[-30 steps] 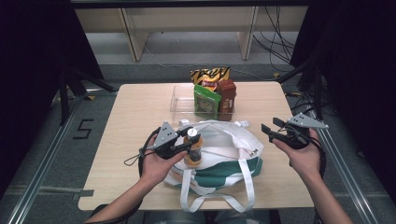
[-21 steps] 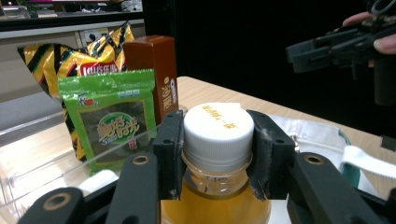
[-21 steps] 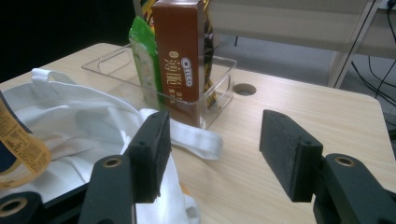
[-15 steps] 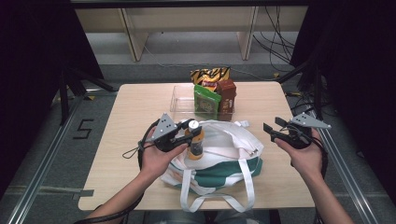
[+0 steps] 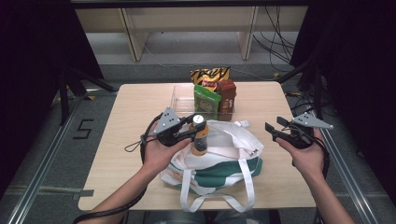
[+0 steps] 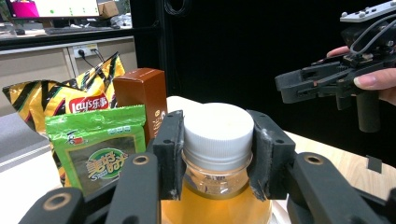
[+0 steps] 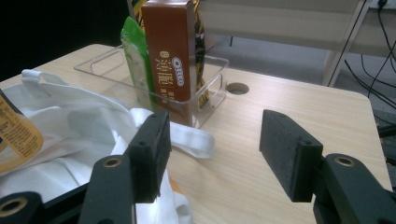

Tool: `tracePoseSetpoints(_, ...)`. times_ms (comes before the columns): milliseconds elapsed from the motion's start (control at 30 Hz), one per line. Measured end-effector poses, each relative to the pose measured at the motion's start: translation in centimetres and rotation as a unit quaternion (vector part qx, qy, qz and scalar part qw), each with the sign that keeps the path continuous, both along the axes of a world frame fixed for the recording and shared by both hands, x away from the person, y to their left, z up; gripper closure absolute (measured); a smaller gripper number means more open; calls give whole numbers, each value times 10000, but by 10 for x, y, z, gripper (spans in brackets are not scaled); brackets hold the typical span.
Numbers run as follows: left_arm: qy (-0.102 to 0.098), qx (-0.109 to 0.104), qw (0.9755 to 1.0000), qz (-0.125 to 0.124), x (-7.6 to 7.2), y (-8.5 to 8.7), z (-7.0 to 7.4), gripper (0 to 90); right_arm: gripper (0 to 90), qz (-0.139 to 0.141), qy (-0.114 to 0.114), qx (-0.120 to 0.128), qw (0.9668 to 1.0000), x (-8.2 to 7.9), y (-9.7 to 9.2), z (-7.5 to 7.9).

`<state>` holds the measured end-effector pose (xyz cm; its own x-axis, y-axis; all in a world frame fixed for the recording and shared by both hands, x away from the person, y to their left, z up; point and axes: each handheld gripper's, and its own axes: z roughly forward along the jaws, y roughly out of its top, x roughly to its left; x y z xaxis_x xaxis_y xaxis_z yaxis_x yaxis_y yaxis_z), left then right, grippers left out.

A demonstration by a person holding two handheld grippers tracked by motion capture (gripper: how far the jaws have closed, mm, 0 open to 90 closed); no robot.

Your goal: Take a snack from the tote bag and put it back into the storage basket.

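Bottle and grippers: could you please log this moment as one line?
left gripper: shut on bottle | above bag | right gripper: open

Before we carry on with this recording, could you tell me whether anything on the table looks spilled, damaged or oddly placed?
Nothing stands out. The left gripper holds the capped bottle upright by its neck above the tote bag, with no spill visible. The snack packs stand upright in the clear bin, and the right gripper is open and empty.

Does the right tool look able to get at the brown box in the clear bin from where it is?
Probably yes. The right tool is open and empty, and bare table lies between it and the brown box, which stands tall at the bin's near end.
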<state>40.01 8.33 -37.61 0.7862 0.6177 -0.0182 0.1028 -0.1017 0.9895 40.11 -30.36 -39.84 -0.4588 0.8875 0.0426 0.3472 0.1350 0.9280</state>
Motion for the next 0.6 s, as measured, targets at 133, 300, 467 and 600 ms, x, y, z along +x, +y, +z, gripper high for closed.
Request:
tracePoseSetpoints(133,-19,-41,10000,-13,1,0,3,588,438,-15,7,28,10000,-1,2,-1)
tracePoseSetpoints(300,-19,-93,9999,-58,2,0,8,588,437,-4,-101,-4,9999,0,3,-1)
tracePoseSetpoints(467,-24,-93,9999,-75,5,-2,11,588,437,20,23,8,10000,0,1,-1)
tracePoseSetpoints(600,-23,-154,9999,-68,7,-1,15,588,437,-71,72,78,9999,-2,3,-2)
